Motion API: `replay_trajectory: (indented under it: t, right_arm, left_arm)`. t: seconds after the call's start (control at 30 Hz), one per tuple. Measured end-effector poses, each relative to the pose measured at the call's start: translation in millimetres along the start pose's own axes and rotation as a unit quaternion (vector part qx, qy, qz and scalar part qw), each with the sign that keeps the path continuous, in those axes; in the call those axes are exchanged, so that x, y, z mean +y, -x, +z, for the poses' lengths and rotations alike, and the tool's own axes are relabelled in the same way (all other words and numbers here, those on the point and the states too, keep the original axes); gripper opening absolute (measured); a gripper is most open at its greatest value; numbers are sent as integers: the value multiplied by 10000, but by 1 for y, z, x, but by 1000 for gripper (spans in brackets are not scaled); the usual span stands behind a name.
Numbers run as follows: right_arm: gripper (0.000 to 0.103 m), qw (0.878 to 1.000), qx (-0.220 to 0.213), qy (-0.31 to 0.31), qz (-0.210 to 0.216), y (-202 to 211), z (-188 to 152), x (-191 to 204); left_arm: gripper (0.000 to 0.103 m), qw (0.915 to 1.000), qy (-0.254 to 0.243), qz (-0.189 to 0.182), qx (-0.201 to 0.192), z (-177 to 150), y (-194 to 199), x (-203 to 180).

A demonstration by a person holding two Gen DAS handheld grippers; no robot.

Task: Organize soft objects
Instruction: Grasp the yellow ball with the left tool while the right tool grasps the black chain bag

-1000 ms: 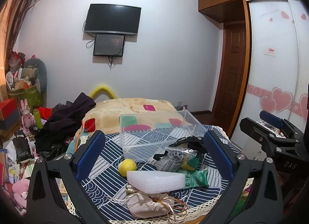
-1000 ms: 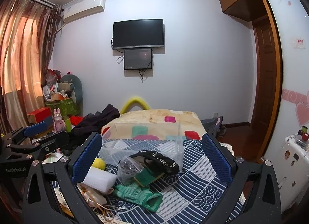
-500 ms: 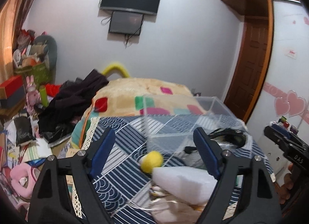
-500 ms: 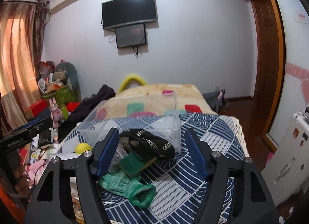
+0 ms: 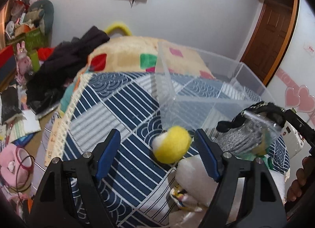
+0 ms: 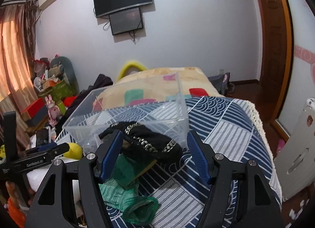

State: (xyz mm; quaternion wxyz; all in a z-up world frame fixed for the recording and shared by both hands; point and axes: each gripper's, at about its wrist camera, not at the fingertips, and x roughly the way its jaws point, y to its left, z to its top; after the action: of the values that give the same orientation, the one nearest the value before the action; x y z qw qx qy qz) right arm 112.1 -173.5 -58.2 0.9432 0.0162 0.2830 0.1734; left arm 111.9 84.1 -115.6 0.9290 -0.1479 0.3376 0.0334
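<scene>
The left gripper (image 5: 157, 151), fingers spread apart, sits low in frame beside the yellow ball (image 5: 172, 144) at lower centre, which lies just against the clear box (image 5: 198, 90) corner. Open striped bedcover (image 5: 118, 106) stretches left to its lace edge. The right gripper (image 6: 153, 156), also spread, flanks the black band (image 6: 149, 143) resting before the box's front wall.
</scene>
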Motion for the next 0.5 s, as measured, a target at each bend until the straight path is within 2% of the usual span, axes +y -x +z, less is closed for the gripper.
replay_trajectory:
  t: [0.07, 0.17, 0.27, 0.33, 0.43, 0.5]
  right_arm:
    - [63, 10000, 79, 19, 45, -3, -3, 2]
    - [55, 9999, 164, 32, 46, -7, -5, 2]
    - [40, 9998, 183, -18, 45, -7, -5, -2]
    - [32, 9998, 188, -42, 64, -6, -5, -4]
    - [27, 9998, 187, -6, 19, -4, -4, -4]
    - [23, 9999, 145, 11, 15, -2, -3, -3]
  left_arm:
    - [77, 9999, 20, -20, 128, -2, -8, 0]
    - [76, 9995, 85, -48, 317, -5, -20, 0]
    - [63, 9991, 160, -89, 387, -8, -25, 1]
    - [46, 9989, 168, -168, 396, -7, -26, 0]
    - [42, 9985, 86, -344, 423, -8, -27, -6]
    - [41, 9986, -29, -329, 408, -9, -25, -12]
